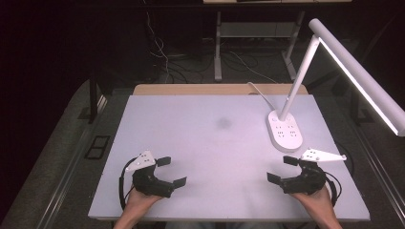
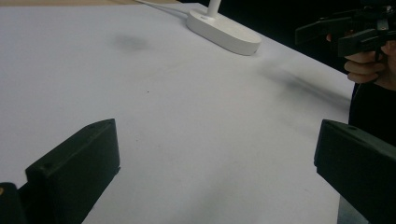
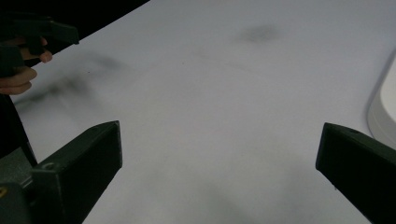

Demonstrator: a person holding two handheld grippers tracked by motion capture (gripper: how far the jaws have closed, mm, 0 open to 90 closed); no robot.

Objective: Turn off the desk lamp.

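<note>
My left gripper (image 1: 171, 171) rests low over the front left of the white table (image 1: 210, 124), held in a hand, its jaws wide apart with nothing between them. My right gripper (image 1: 282, 169) hovers at the front right, also open and empty, pointing toward the table's middle. In the left gripper view my own gripper (image 2: 217, 158) frames bare white surface, with the right gripper (image 2: 343, 32) and its hand at the upper right. In the right gripper view my own gripper (image 3: 219, 156) is spread over bare table, and the left gripper (image 3: 44, 32) is at the upper left.
A white desk lamp stands at the back right: its oval base (image 1: 284, 131) is just beyond my right gripper, with a slanted stem and a lit bar (image 1: 358, 71) overhead. A faint dark smudge (image 1: 223, 123) marks the table's middle. Dark floor and cables lie beyond the far edge.
</note>
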